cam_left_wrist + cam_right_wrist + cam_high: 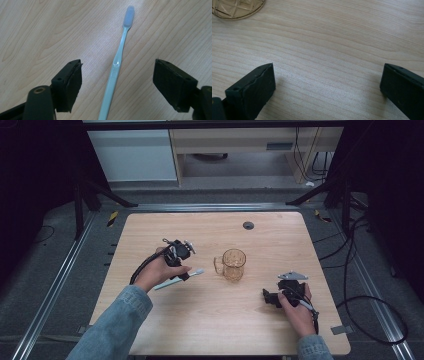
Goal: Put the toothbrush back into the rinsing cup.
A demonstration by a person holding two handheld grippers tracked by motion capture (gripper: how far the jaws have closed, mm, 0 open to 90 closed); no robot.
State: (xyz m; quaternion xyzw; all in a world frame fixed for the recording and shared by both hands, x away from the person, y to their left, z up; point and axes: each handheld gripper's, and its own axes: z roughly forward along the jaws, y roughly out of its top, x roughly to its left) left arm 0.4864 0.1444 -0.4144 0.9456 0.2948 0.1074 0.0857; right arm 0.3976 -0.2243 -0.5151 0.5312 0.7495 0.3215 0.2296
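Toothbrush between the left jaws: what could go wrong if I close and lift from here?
1. The toothbrush lies flat on the table between the left gripper's open jaws, with neither pad touching it. Its handle is thin and low, so the pads may close above it or scrape the wood.
2. The handle runs slightly askew between the pads, so it might twist or slide out as they close.
3. The glass mug stands close beyond the brush head; a swing on lifting might knock it.

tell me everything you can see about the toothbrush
The toothbrush is slim and pale blue-green, looking like glossy plastic, with a small head of pale bristles at the far end. It lies flat on the wooden table, left of the glass mug. The left gripper straddles its handle, jaws apart on either side, pads not touching it.
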